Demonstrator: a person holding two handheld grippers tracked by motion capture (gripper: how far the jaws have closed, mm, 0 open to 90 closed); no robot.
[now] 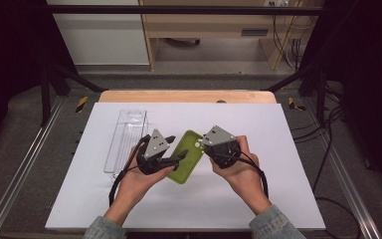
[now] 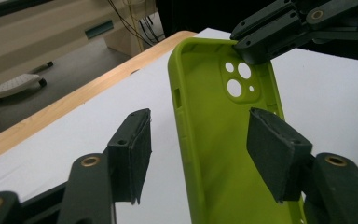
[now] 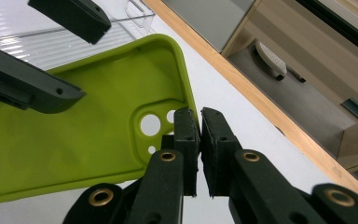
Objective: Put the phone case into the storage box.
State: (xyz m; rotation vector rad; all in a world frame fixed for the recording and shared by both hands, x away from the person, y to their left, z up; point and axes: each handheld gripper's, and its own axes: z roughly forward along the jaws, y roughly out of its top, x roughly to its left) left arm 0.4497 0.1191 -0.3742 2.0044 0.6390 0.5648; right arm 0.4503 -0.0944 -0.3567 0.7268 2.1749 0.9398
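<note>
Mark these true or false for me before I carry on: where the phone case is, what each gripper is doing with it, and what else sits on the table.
1. The right gripper is shut on the rim of the green phone case near its camera holes. True.
2. The left gripper is clamped tight on the case. False: its jaws stand open, one on each side of the case's long edge.
3. The case shows its hollow inner side to both gripper views. True.
4. A clear plastic tray lies on the white table, to the left of the case in the high view. True.
5. The case lies inside the tray. False: it is beside the tray, between the two grippers.
</note>
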